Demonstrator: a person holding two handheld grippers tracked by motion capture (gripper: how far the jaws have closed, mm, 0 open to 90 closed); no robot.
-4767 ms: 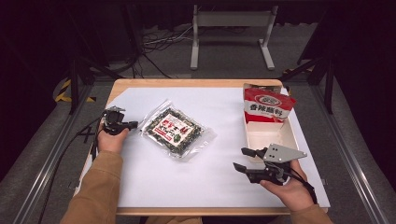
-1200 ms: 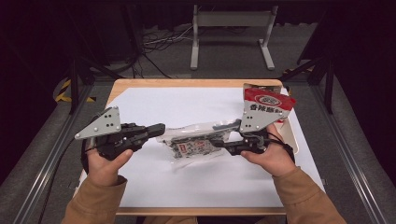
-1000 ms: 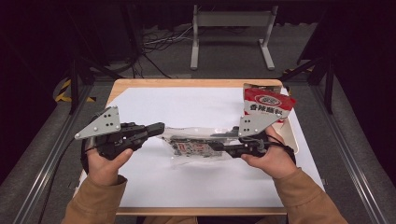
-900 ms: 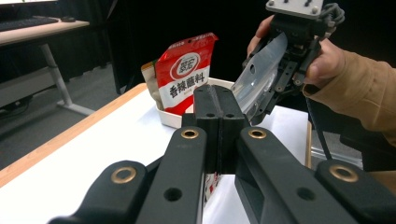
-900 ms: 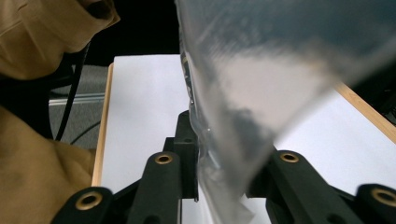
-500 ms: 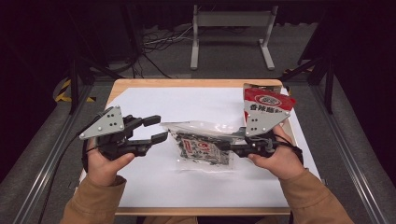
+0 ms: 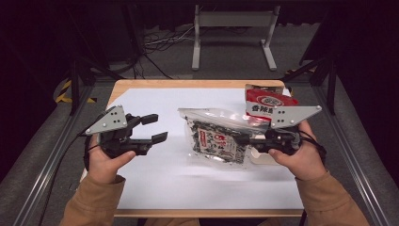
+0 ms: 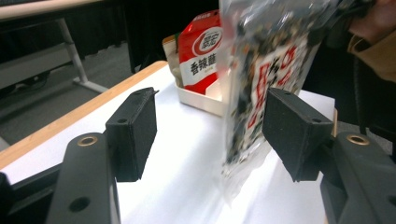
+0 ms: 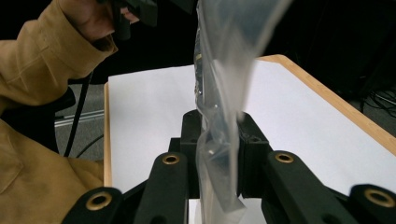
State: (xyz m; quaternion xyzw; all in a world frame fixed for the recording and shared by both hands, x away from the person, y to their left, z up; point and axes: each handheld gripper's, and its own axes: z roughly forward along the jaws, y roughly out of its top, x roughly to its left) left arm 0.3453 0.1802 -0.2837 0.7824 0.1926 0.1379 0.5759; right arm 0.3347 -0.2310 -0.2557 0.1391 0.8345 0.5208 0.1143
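A clear snack bag (image 7: 214, 141) with dark contents and a red-and-white label hangs over the white sheet (image 7: 160, 188). My right gripper (image 7: 241, 140) is shut on its right edge, and its jaws have just closed a little tighter. In the right gripper view the pads (image 9: 250, 140) pinch the clear film (image 9: 229, 56). My left gripper (image 7: 156, 128) stands open to the left of the bag, apart from it; its jaws have just been opening. In the left gripper view the bag (image 8: 261, 84) hangs just beyond the open pads (image 8: 135, 126), untouched.
A red snack packet (image 7: 266, 101) stands in a white tray (image 7: 259, 157) at the table's right, behind my right gripper. From the left gripper view the packet (image 8: 203, 51) and tray (image 8: 201, 100) lie ahead. Wooden table edges (image 7: 197, 84) frame the sheet.
The left gripper has let go of the bag's left edge and opened. The right gripper has lifted and carried the bag to the right, so the bag hangs from it alone.
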